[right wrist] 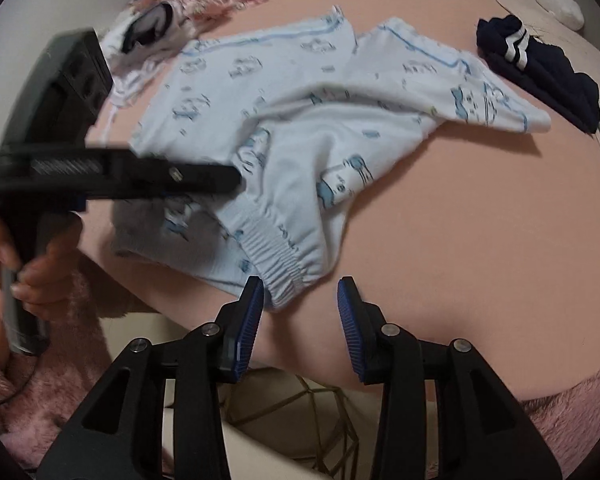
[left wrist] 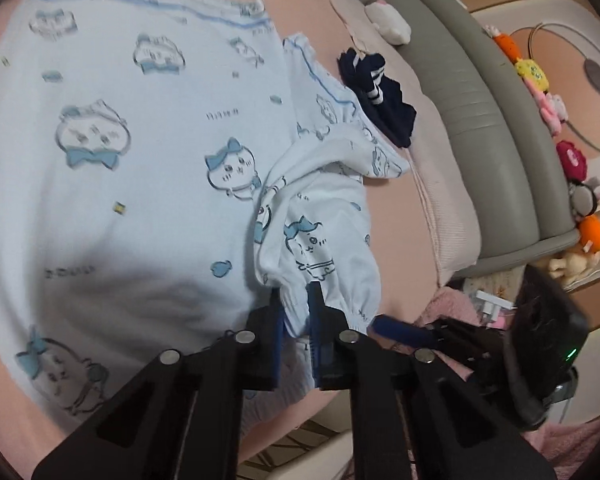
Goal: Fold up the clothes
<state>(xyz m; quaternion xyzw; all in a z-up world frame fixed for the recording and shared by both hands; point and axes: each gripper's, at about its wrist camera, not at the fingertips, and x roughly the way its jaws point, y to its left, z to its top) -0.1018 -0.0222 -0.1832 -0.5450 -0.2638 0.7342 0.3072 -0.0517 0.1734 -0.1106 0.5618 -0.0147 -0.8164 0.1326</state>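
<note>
A light blue pyjama garment [left wrist: 120, 140] with a cartoon-animal print lies spread on the pink bed [left wrist: 312, 16]. Its gathered elastic band [left wrist: 340, 300] is bunched at the near edge. My left gripper [left wrist: 296, 296] is shut on that band, with fabric pinched between its blue pads. In the right wrist view the left gripper [right wrist: 232, 180] reaches in from the left, held by a hand [right wrist: 32, 268], and bites into the garment [right wrist: 300, 92]. My right gripper [right wrist: 300, 286] stands open at the bed's near edge. The end of the elastic band [right wrist: 284, 280] lies between its fingers, beside the left pad [right wrist: 252, 316].
A navy garment with white stripes [right wrist: 540, 76] lies at the far right of the bed [right wrist: 460, 220]. A pink floral garment [right wrist: 216, 0] and a white-and-black one [right wrist: 148, 28] lie at the far left. A grey padded headboard [left wrist: 480, 120] and plush toys [left wrist: 532, 72] line one side.
</note>
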